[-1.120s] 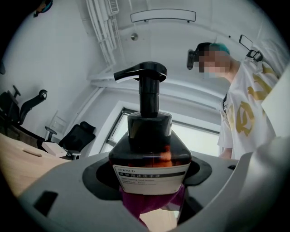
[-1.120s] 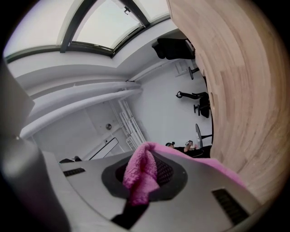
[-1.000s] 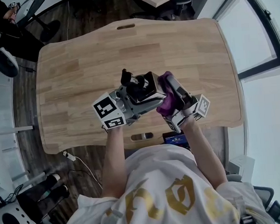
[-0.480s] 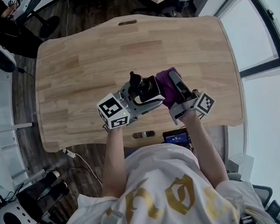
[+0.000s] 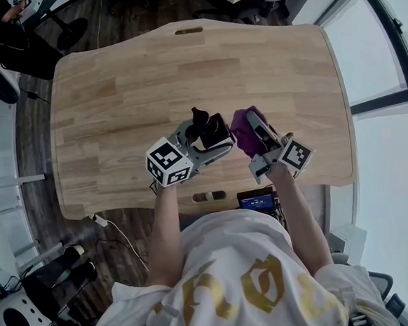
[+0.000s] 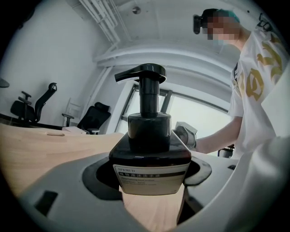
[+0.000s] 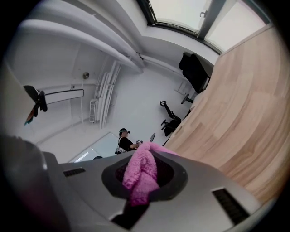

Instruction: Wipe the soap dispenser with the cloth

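The cream paper label on the dark brown pump soap dispenser has a top line that looks like "SPKMUD". The smaller lines beneath are too fine to read. Gold lettering on the person's white shirt is illegible.

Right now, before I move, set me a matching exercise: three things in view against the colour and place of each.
Things:
1. soap dispenser
2. cloth
3. table

Descriptions:
A. pale wood, under both tools
B. pink, pinched in the right gripper
C. dark with a pump top, clamped in the left gripper

Pairs: 1-C, 2-B, 3-A
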Available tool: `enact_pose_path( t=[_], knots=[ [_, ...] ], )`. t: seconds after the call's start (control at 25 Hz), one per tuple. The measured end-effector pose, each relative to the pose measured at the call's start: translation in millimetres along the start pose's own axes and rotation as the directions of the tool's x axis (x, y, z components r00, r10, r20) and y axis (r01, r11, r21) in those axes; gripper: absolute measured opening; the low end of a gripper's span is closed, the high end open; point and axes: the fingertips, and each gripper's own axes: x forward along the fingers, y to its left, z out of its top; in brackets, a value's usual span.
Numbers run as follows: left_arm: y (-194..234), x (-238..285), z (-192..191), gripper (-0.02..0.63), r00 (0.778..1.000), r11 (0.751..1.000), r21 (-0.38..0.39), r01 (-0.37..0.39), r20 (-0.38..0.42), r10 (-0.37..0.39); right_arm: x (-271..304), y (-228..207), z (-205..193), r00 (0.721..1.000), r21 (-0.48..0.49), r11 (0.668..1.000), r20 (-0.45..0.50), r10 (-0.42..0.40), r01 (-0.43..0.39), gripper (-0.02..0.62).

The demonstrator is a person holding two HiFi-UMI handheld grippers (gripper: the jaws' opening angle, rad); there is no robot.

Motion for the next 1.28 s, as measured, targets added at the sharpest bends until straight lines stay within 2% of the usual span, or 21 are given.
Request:
enact_pose_path(
  t=[0.16, 0.36, 0.6, 0.88, 1.04, 1.28],
  knots=[
    [9.4, 2.7, -17.2, 0.353, 0.999, 1.0, -0.014, -0.027, -0.027, 0.026, 3.2, -1.8, -10.5, 0.998, -0.102, 0.995, -0.068, -0.003, -0.004, 0.025],
    [22.3, 3.9, -42.9, 0.353, 0.996, 0.998, -0.036, -0.053, -0.073, 0.05, 6.9, -11.9, -24.8, 0.985, -0.283, 0.959, -0.159, -0.071, 0.023, 0.025],
    [36.4, 8.4, -74.3, 0.353, 0.986, 0.996, -0.038, -0.087, -0.149, 0.08, 0.5, -35.8, -22.7, 0.968, -0.402, 0.908, -0.155, -0.197, 0.12, 0.025],
    [49.2, 26.6, -99.8, 0.353, 0.975, 0.996, -0.04, -0.081, -0.21, 0.071, -2.8, -52.3, -19.5, 0.953, -0.466, 0.871, -0.16, -0.256, 0.156, 0.025],
    [54.2, 30.5, -116.2, 0.353, 0.964, 0.997, -0.02, -0.071, -0.259, 0.063, -3.9, -57.1, -11.1, 0.943, -0.517, 0.834, -0.138, -0.302, 0.191, 0.025],
    [59.1, 33.9, -129.7, 0.353, 0.953, 0.998, 0.004, -0.057, -0.296, 0.056, 1.4, -62.8, -13.6, 0.935, -0.512, 0.837, -0.162, -0.316, 0.194, 0.025]
  ],
)
